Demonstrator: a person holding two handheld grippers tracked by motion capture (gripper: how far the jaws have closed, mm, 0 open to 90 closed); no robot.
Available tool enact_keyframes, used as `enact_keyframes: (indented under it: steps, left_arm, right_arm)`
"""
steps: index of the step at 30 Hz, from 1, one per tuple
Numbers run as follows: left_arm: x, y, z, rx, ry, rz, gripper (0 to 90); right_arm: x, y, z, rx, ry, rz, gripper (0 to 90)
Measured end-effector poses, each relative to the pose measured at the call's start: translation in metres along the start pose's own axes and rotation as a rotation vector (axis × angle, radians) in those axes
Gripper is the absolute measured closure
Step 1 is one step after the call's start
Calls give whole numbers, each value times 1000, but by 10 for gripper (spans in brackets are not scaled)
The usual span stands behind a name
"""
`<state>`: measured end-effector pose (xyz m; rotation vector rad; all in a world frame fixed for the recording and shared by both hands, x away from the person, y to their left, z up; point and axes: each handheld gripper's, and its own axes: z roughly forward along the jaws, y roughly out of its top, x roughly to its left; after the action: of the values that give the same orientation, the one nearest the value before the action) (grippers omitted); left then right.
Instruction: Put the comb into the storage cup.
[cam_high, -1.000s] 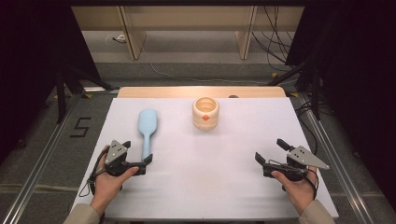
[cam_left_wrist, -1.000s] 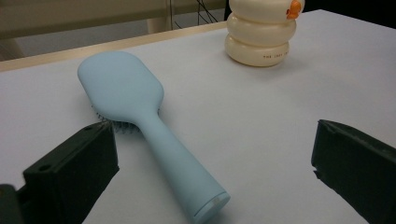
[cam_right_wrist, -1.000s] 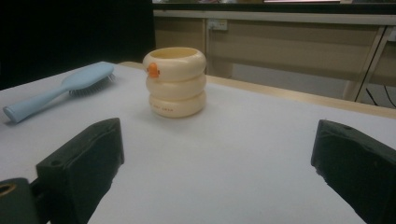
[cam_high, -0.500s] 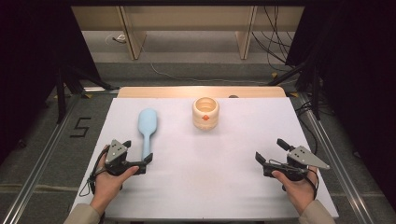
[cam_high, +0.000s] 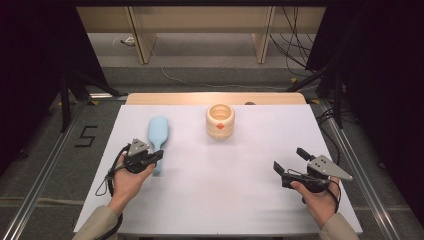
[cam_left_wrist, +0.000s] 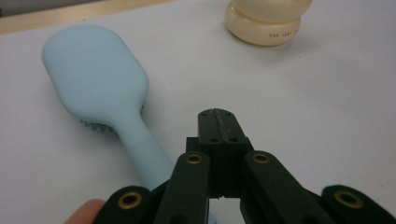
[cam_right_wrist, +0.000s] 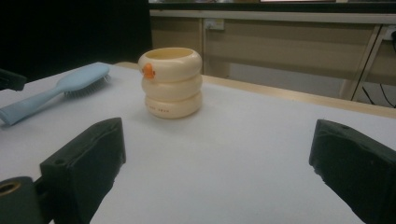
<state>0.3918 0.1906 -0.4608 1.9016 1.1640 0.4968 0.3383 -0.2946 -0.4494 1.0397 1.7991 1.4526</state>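
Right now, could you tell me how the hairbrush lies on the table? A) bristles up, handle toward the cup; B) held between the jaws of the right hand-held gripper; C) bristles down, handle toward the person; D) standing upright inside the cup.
C: the light blue hairbrush shows its smooth back, bristles peeking out underneath in the left gripper view, and its handle points toward the left hand-held gripper.

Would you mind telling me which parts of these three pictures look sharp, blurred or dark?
High view: the white table is evenly lit, its surroundings dark. Left gripper view: the left tongs are crisp, the blue hairbrush and cream cup soft. Right gripper view: the cup is sharp, the right tongs blurred and shadowed.
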Motion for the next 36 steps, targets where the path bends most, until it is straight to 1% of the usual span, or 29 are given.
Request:
enact_keyframes:
  steps: [1,2,3,4,5,6,7,8,9,14,15,17,18,23,29,30,36]
  left_arm:
    - [0,0,0,0,0,0,899]
    - [-2,1,4,12,2,2,899]
    - [-4,1,7,34,7,10,899]
    - [-7,2,14,65,4,5,899]
    - [-7,2,14,65,4,5,899]
    - [-10,3,19,107,9,13,899]
    - [-10,3,19,107,9,13,899]
    - [-11,3,24,143,20,19,899]
    - [-11,3,26,161,20,22,900]
    - [-12,3,34,224,40,10,900]
    - [-12,3,34,224,40,10,900]
    - [-12,3,36,241,42,2,900]
    - [-11,2,38,261,42,-4,900]
    - [-10,-1,40,290,46,-17,900]
    - [-8,0,39,297,44,-31,900]
    - [-7,0,38,307,52,-31,900]
    - [0,0,35,323,53,-52,900]
  right_arm:
    - [0,0,0,0,0,0,46]
    - [0,0,0,2,-2,0,47]
    - [0,0,0,2,-2,0,47]
    - [-1,0,-1,1,-2,0,47]
    - [-1,0,-1,1,-2,0,47]
    - [-1,0,-1,0,-2,1,47]
    - [-1,0,-1,0,-2,1,47]
    - [-1,0,-1,1,-2,1,47]
    - [-1,0,-1,1,-2,1,47]
    - [0,0,-1,3,1,-1,48]
    - [0,0,-1,5,0,-2,50]
    - [-1,-1,0,7,1,-1,51]
    - [-1,-1,0,8,2,1,52]
    - [-1,-1,0,10,3,0,53]
    - [0,-2,0,17,8,1,64]
    - [0,-2,0,18,8,1,66]
    - [-1,-1,0,15,9,1,66]
